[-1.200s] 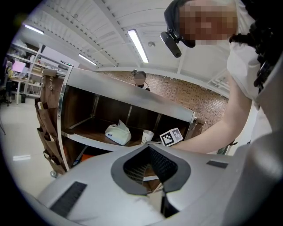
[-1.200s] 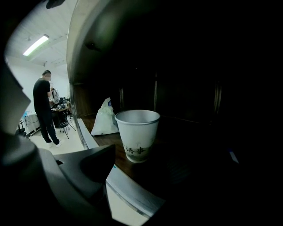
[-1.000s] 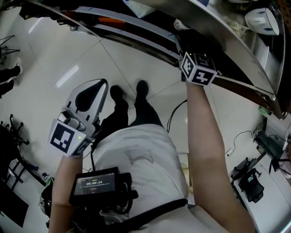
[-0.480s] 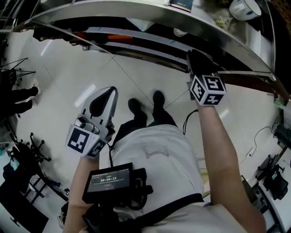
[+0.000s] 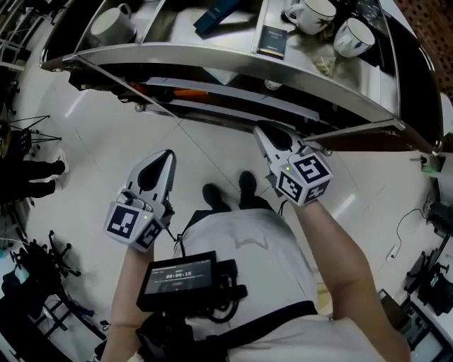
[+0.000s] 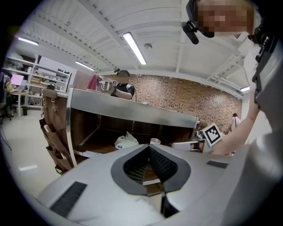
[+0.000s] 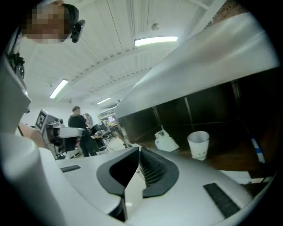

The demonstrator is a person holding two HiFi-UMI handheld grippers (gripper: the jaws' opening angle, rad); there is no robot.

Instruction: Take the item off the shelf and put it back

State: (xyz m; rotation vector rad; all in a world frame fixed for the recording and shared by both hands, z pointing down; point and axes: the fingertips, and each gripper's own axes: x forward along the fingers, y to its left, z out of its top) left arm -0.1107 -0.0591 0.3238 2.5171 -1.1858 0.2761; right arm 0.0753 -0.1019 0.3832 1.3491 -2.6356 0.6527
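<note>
Paper cup [image 7: 198, 151] stands upright on the dark shelf [image 7: 230, 161], right of centre, beside a white bag [image 7: 166, 142]. The right gripper [image 7: 139, 151] has just closed (on nothing), and the left gripper [image 6: 149, 148] is likewise together, empty.

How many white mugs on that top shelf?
3 on the top shelf: left mug at its left end; middle mug and right mug toward its right. Others may be hidden.

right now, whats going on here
A person stands at a metal shelf unit with a gripper in each hand. The right gripper has just been closing its jaws. They now meet with nothing between them, apart from the paper cup that stands ahead on a lower shelf. The left gripper is also shut and empty, further from the shelf. Neither holds an item.
</note>
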